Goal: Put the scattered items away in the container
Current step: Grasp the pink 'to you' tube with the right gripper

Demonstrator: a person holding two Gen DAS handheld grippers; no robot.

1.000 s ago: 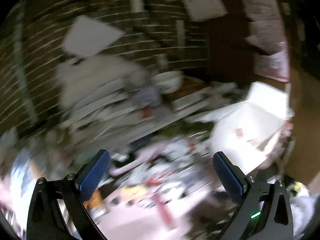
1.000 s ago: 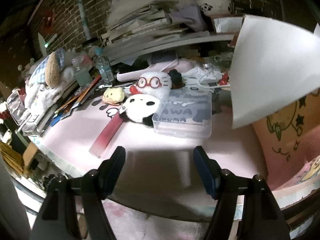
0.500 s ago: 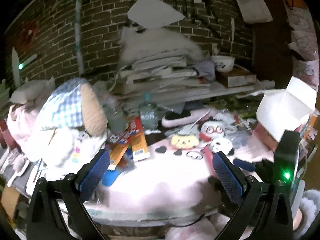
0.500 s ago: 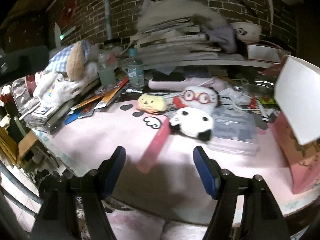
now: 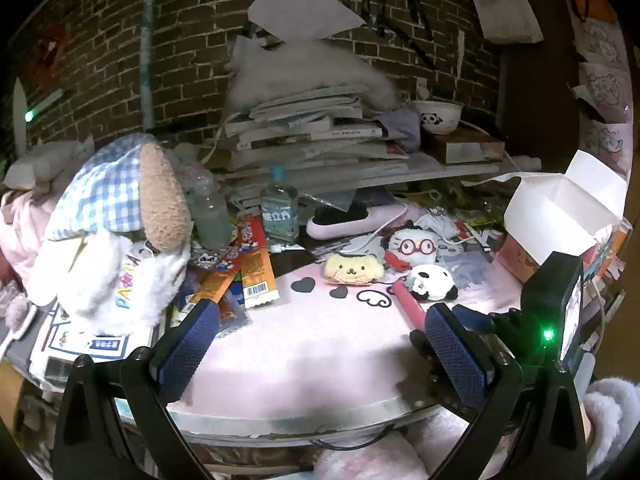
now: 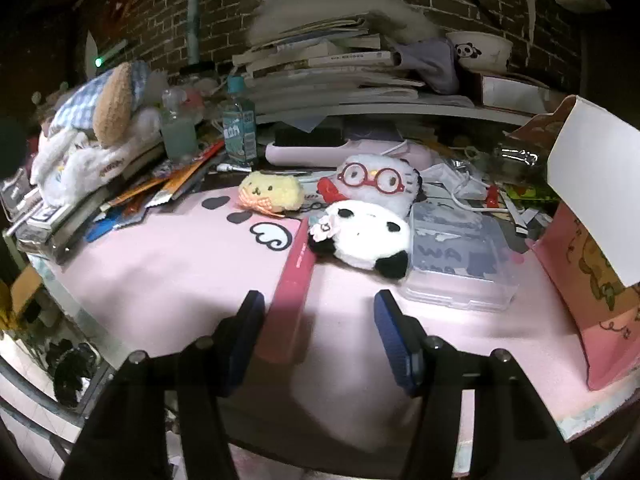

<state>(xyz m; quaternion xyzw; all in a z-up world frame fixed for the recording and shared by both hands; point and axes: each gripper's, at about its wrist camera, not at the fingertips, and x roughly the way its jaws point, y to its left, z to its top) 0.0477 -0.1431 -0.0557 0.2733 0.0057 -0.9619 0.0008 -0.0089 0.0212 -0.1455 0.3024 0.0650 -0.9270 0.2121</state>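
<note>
Pink box (image 6: 592,280) stands at the right end of the pink surface (image 6: 160,280), white flap (image 6: 592,184) up; its inside can't be seen from either view. Clear case (image 6: 460,268) lies flat just left of it, lid shut, contents unclear. Panda plush (image 6: 360,236) rests against the case's left edge, touching the far end of the red bar (image 6: 292,284). Glasses plush (image 6: 376,184) sits behind the panda; yellow plush (image 6: 272,192) to its left, near the black hearts. Bottle (image 6: 240,128) and book stack (image 6: 328,64) further back; big checked plush (image 5: 116,236) on the left clutter.

Right claw (image 6: 316,332): jaws closing, about half apart, near end of the red bar between the fingers, close to the left one, pads not pressing on it. Left claw (image 5: 320,348): jaws wide apart, nothing between them, over bare surface near the front edge, right claw's body just to its right.
</note>
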